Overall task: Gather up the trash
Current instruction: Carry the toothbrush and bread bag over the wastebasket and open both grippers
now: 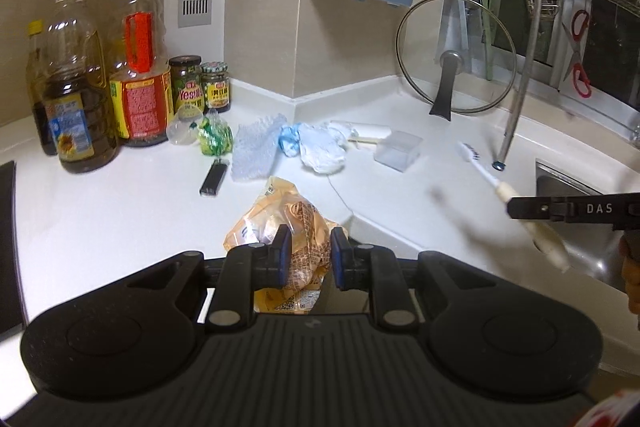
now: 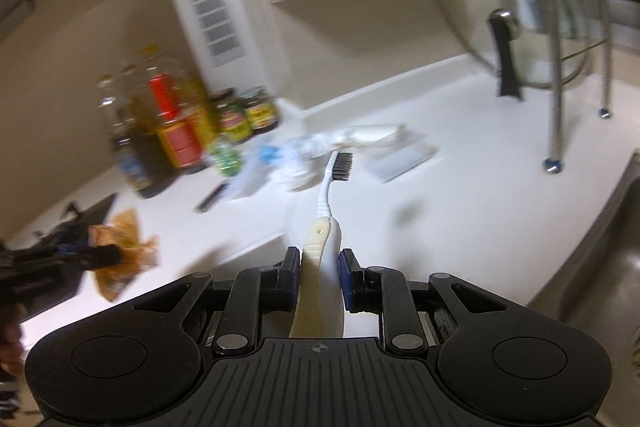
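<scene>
Left gripper [image 1: 306, 247]: its jaws are clamping a crumpled orange snack wrapper [image 1: 280, 219], carrying it above the white counter [image 1: 120, 195].
Right gripper [image 2: 319, 267]: its jaws are gripping a white toothbrush [image 2: 326, 203] by the handle, bristles pointing toward 12 o'clock.
Remaining trash: tissue wad [image 1: 320, 147] and bubble wrap [image 1: 254, 151] are lying at 12 o'clock of the left gripper; black lighter [image 1: 214, 177] at 11 o'clock.
Backdrop: oil bottles [image 1: 76, 87] are standing at 10 o'clock.
</scene>
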A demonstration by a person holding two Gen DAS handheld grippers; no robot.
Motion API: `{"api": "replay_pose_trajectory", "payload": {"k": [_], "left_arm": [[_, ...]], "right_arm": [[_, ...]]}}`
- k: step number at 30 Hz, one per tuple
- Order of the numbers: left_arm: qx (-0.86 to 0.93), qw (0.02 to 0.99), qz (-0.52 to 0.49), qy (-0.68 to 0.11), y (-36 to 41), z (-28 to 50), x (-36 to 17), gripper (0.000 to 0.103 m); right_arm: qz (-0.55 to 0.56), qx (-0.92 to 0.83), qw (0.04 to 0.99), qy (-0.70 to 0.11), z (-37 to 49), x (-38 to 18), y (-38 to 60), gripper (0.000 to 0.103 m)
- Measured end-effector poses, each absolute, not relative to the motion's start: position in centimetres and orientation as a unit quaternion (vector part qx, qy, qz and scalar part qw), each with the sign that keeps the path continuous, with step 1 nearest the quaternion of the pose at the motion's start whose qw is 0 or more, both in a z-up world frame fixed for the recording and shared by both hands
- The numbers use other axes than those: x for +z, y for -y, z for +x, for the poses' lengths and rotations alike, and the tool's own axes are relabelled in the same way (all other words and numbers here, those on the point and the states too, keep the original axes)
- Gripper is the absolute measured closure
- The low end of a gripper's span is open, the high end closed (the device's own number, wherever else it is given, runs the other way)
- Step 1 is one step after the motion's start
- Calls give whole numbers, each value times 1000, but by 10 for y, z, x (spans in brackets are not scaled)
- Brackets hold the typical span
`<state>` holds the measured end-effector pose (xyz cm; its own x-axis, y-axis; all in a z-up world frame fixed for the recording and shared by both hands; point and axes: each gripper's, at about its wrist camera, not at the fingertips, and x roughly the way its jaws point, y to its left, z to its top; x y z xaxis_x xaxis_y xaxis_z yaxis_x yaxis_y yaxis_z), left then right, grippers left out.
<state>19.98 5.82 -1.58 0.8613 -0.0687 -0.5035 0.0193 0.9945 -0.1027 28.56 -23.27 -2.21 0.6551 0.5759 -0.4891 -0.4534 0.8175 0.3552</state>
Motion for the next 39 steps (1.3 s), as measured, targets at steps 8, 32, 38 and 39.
{"api": "replay_pose_trajectory", "payload": {"k": [8,32,38,39], "left_arm": [[-5,949,-71,-307,-52,159,-49,85],[22,886,-131,-445,-62,170,-197,84],[21,877,-128,-463,-63,181,-218,82],[21,875,-129,-465,-63,183,-221,81]], "right_arm": [[115,368,858,-341,245,-40,206,82],[42,374,788,-487,251,-182,145,82],[44,361,785,-502,260,-201,139,82],[45,359,784,-504,262,-204,140,82]]}}
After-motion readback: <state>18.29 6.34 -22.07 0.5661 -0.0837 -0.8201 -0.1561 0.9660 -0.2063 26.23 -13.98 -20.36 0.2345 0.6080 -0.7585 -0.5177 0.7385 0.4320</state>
